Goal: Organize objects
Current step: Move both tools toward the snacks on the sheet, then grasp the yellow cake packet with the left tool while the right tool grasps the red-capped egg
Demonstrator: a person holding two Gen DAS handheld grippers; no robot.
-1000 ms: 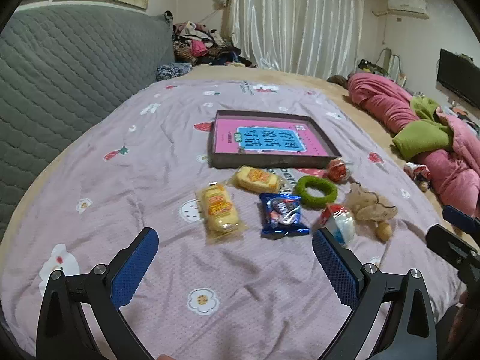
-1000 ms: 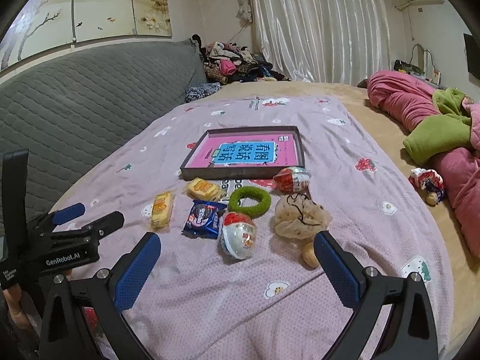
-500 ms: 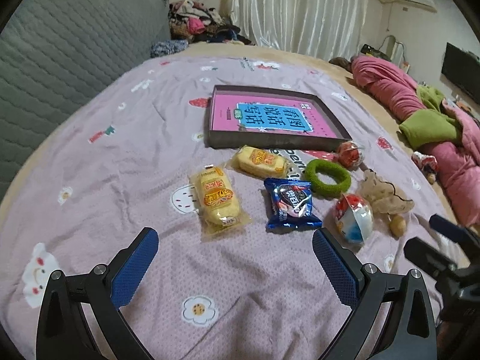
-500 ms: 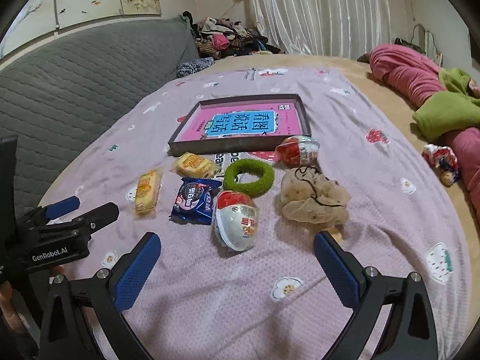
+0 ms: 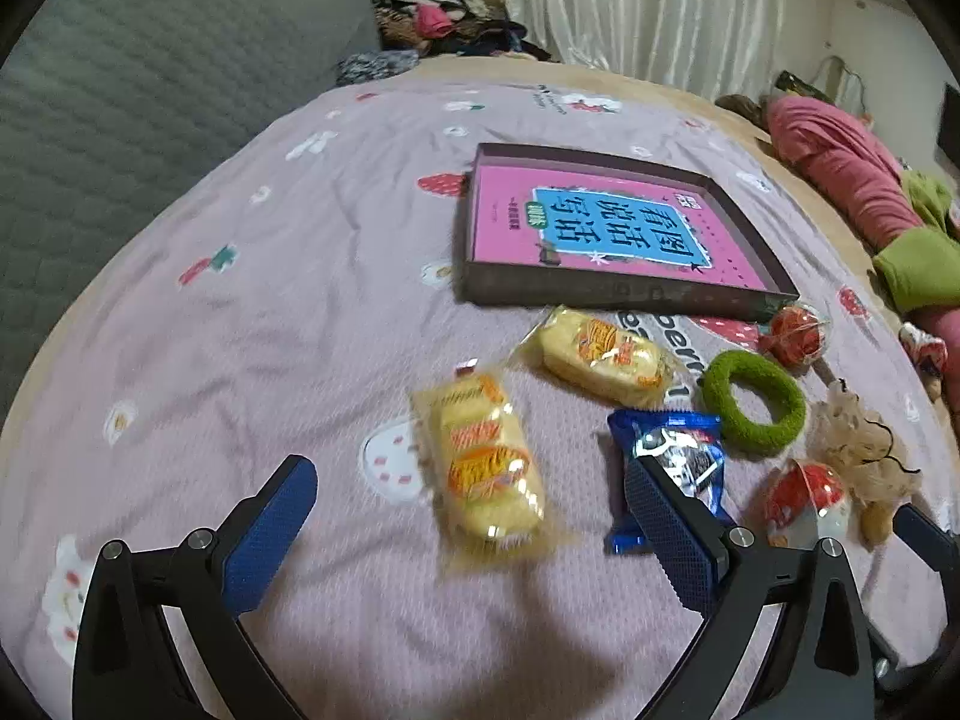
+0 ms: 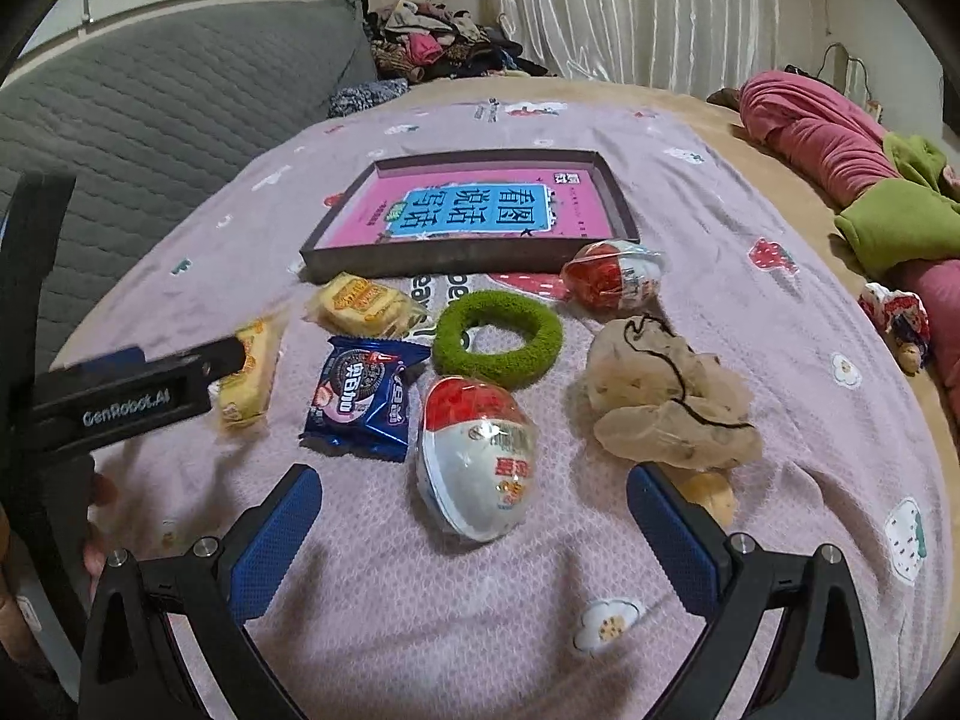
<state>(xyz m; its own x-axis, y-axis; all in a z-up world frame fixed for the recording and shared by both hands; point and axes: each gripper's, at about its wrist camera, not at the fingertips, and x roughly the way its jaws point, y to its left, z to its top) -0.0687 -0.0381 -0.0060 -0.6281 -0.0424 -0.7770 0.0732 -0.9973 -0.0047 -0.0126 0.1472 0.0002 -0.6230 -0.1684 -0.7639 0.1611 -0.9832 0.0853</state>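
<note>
A dark shallow tray (image 5: 618, 294) (image 6: 468, 255) with a pink book in it lies on the bed. In front of it lie two yellow cake packets (image 5: 486, 462) (image 5: 600, 357), a blue cookie packet (image 6: 363, 399), a green ring (image 6: 498, 339), two red-and-white toy eggs (image 6: 477, 456) (image 6: 615, 282) and a beige mesh pouch (image 6: 666, 396). My left gripper (image 5: 468, 516) is open, its jaws on either side of the near cake packet. My right gripper (image 6: 474, 522) is open just short of the near egg. The left gripper also shows in the right wrist view (image 6: 138, 387).
A lilac bedspread (image 5: 240, 330) covers the bed. A grey quilted headboard (image 6: 150, 114) stands at the left. Pink and green bedding (image 6: 870, 180) is bunched at the right. A pile of clothes (image 6: 432, 42) lies at the far end, before curtains.
Both grippers have moved forward and lower towards the objects. The left now frames the near cake packet; the right has closed in on the near egg. Both stay open.
</note>
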